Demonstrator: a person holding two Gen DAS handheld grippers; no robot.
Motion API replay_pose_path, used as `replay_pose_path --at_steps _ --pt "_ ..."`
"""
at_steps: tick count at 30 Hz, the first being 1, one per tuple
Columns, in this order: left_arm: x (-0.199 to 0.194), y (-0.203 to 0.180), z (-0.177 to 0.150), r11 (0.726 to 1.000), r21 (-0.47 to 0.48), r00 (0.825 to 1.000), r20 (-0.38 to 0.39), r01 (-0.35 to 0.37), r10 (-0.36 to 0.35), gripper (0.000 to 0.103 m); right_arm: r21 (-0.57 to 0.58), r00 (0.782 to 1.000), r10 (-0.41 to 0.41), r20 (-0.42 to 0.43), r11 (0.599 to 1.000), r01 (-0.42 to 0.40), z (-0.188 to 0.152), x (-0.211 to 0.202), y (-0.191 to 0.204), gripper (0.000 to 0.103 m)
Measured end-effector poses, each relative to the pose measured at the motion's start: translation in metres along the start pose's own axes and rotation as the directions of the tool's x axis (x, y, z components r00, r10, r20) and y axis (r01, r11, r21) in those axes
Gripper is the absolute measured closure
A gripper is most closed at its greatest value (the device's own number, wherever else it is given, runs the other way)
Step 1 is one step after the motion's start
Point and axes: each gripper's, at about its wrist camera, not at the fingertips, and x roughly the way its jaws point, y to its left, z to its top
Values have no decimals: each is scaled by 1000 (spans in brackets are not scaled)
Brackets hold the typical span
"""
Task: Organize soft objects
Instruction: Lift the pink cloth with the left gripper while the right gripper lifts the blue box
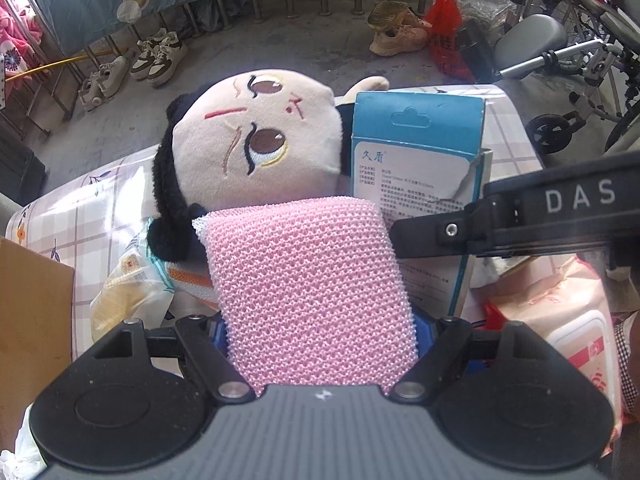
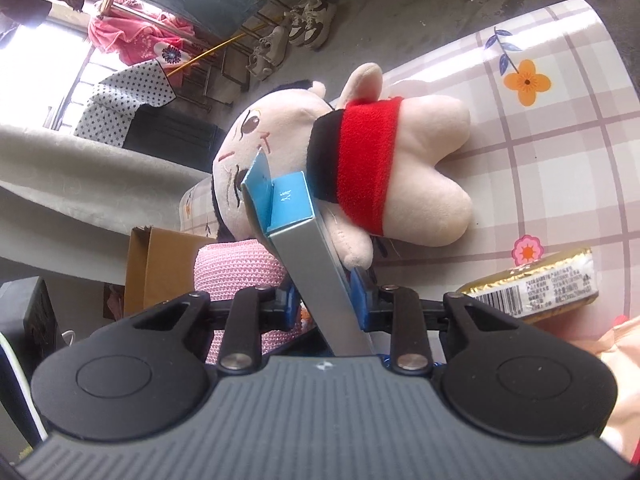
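Note:
My left gripper [image 1: 320, 332] is shut on a pink mesh sponge [image 1: 308, 288], held upright in front of a plush doll [image 1: 256, 140] that lies on the checked tablecloth [image 1: 80, 216]. My right gripper [image 2: 326, 304] is shut on a flat blue box [image 2: 316, 264], held edge-on against the doll [image 2: 360, 160], which has a red band round its body. The blue box [image 1: 416, 152] stands to the right of the sponge in the left wrist view, with the right gripper's body [image 1: 520, 216] beside it. The sponge [image 2: 236, 272] shows left of the box in the right wrist view.
A brown cardboard box [image 2: 160, 264] stands at the table's left edge. A gold snack packet [image 2: 532, 284] lies right of my right gripper, and a tissue pack [image 1: 568, 320] and a yellow wrapper [image 1: 132, 284] lie near my left one. Shoes [image 1: 156, 60] and a wheelchair [image 1: 580, 48] stand on the floor beyond.

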Motion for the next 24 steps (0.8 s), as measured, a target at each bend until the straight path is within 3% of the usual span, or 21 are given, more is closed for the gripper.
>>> replay_pose_path --at_steps 7,14,24 --pt "-19 -36 24 996 49 996 45 77 -79 22 59 996 -50 72 997 46 5 -49 -1 78" --pt "-27 -72 56 986 105 986 94 130 -140 22 173 979 -123 163 980 95 20 -109 -27 78" --pt "-45 -65 119 988 110 972 201 104 -124 22 151 954 -130 269 984 91 76 -143 -17 78"
